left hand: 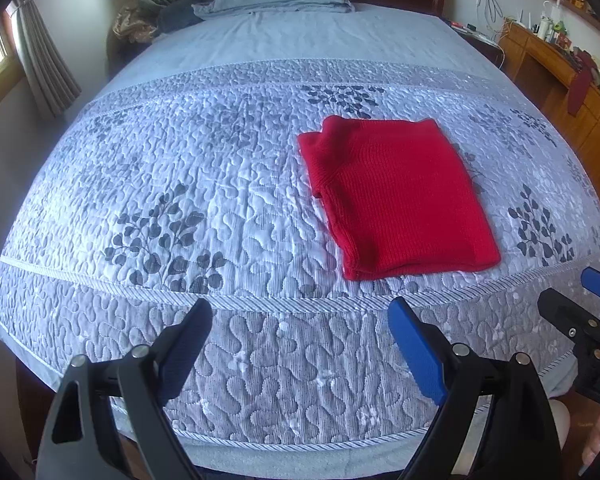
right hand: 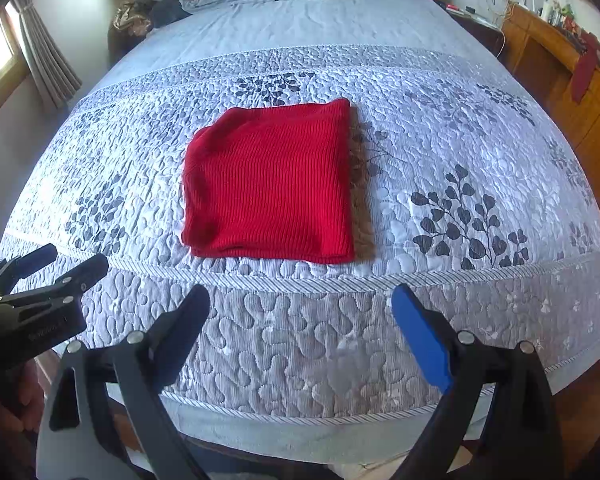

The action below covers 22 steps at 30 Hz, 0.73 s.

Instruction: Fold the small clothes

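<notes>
Left gripper (left hand: pixel 302 316): wide open, holding nothing, over the quilt's (left hand: pixel 220 208) near edge. Right gripper (right hand: pixel 300 304): likewise spread wide and empty. Red sweater (right hand: pixel 270 184): folded flat on the quilt, ahead of both tools, right of the left one, slightly left of the right one, well clear of all fingers.
</notes>
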### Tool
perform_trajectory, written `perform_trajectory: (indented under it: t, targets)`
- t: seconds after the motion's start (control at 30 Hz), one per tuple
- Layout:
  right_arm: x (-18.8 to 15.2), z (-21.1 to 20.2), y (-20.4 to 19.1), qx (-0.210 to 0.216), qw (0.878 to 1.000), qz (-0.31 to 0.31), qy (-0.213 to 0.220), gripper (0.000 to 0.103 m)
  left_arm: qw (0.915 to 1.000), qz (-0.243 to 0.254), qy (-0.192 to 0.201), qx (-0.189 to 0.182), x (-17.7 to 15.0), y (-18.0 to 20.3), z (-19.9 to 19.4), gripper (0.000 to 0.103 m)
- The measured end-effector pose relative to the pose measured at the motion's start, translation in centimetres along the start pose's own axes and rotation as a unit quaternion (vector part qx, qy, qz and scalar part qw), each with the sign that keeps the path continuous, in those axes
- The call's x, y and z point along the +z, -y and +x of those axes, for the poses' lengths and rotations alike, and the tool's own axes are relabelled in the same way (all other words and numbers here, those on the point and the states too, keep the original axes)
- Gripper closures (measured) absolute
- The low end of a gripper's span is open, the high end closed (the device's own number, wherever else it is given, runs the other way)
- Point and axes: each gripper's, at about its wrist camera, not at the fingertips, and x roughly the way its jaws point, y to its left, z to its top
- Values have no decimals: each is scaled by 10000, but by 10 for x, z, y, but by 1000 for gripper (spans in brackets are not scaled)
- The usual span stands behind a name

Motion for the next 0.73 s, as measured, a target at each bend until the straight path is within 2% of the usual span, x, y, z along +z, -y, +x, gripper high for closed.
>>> perform_trajectory:
  t: [0.33, 0.73]
  targets:
    - [-2, 4, 5, -17, 10000, 72, -64, 11, 9999, 79, 83, -42, -1, 8, -3, 13]
    - [-5, 15, 8, 9, 9997, 158, -165, 11, 10000, -29, -61, -72, -2, 6, 5, 13]
